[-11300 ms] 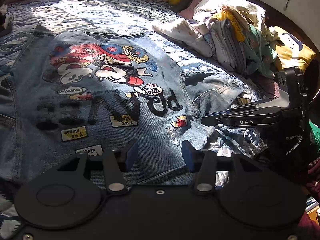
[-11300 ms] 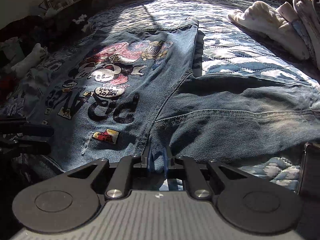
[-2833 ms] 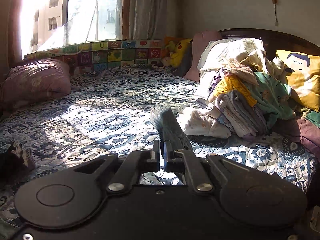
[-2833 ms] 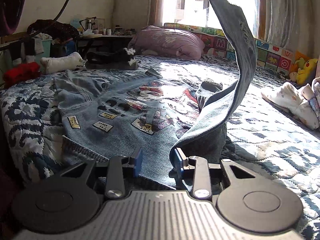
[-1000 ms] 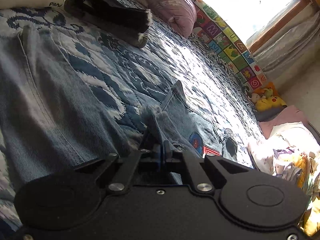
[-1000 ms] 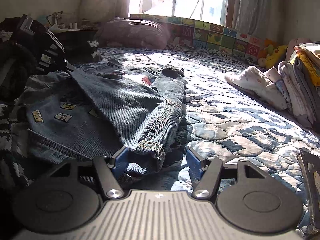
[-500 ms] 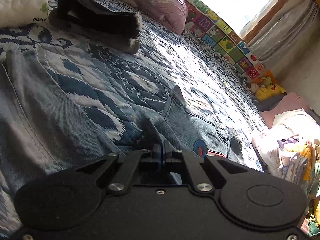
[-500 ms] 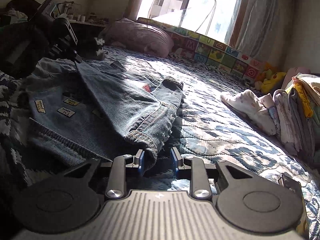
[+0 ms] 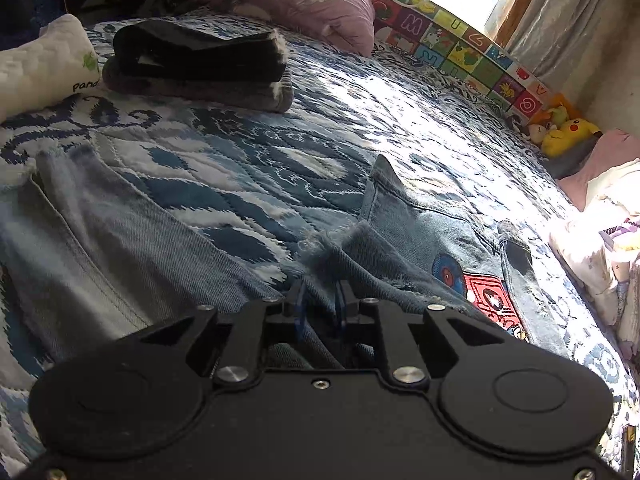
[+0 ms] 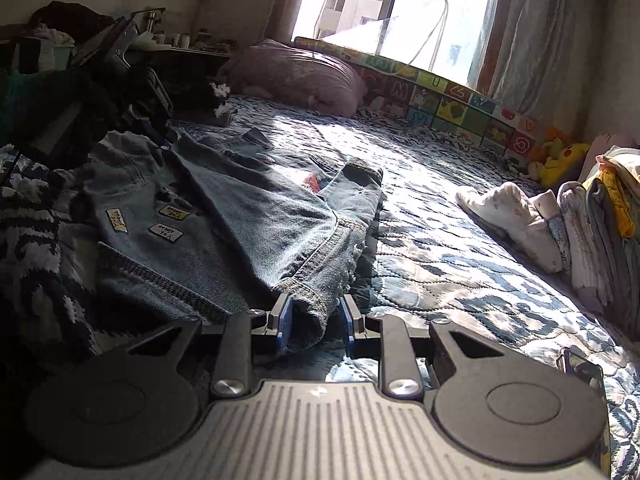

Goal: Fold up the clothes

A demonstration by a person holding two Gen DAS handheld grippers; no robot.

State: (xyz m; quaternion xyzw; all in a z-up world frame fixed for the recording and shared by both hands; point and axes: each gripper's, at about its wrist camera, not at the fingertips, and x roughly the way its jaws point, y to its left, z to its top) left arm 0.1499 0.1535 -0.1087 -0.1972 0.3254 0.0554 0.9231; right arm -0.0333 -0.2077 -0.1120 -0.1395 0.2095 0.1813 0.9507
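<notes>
A sunlit bedroom holds a wide bed (image 10: 460, 276) covered by a blue-and-white patterned quilt, with a bright window (image 10: 384, 12) and pale curtains behind it and a strip of colourful alphabet tiles (image 10: 452, 108) along the far edge. A mauve pillow (image 9: 304, 4) lies by the window end, a yellow plush toy (image 9: 568, 134) sits in the corner, and a stack of folded laundry (image 10: 592, 232) stands at the right side of the bed. In the left wrist view a dark folded garment (image 9: 200, 64) rests on the quilt beyond a white rolled cushion (image 9: 44, 68). The denim jacket (image 10: 248, 216) lies spread on the near part of the bed, printed back up, with small patches and a red cartoon graphic showing, and one sleeve folded diagonally across that back. The left gripper (image 9: 321, 304) has its jaws slightly parted around a frayed fold of sleeve denim; the cloth runs between the blue pads, yet I cannot tell whether they pinch it. The right gripper (image 10: 316, 322) sits at the jacket's hem corner, its jaws spread apart, the stitched denim corner lying between them against the left pad and clear of the right one. In the right wrist view the left gripper shows as a dark shape at the far left edge of the jacket.
</notes>
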